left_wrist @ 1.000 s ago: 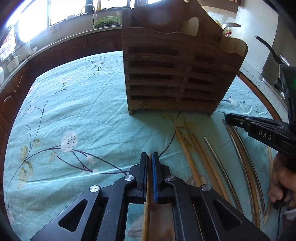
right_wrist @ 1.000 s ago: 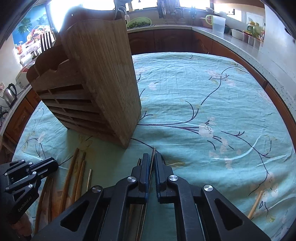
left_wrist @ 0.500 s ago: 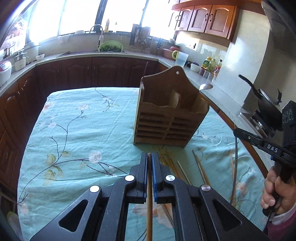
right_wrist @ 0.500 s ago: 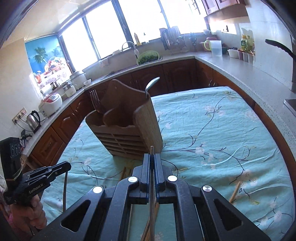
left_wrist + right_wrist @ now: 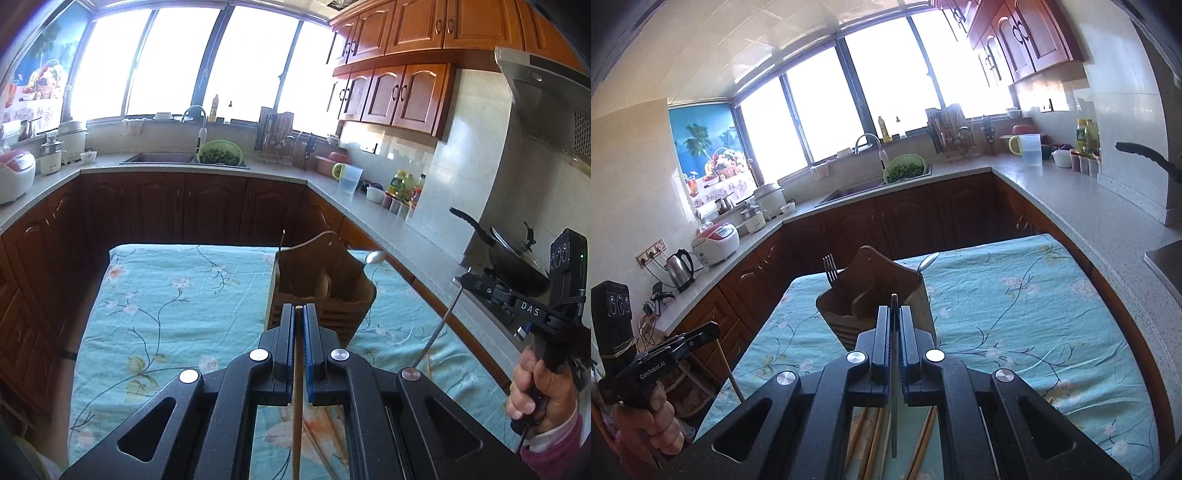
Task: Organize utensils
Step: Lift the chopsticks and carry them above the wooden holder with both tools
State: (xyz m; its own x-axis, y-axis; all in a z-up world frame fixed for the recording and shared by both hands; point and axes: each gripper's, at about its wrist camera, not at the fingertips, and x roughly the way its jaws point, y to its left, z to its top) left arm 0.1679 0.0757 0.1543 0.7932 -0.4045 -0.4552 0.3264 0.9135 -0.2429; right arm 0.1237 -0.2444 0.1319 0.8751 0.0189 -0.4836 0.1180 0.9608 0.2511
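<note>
Tools both hold one chopstick each, above the table: left tool pinches a wooden chopstick, right tool pinches a metal chopstick; wooden holder stands far ahead.

Both grippers are matte black with silver screw heads, the left gripper blue-padded on its fingers, the right gripper printed "DAS"; bare hand, pink sleeve.

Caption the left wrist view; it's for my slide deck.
Left gripper holds a wooden chopstick above the wooden utensil holder; right gripper holds a metal chopstick.
</note>
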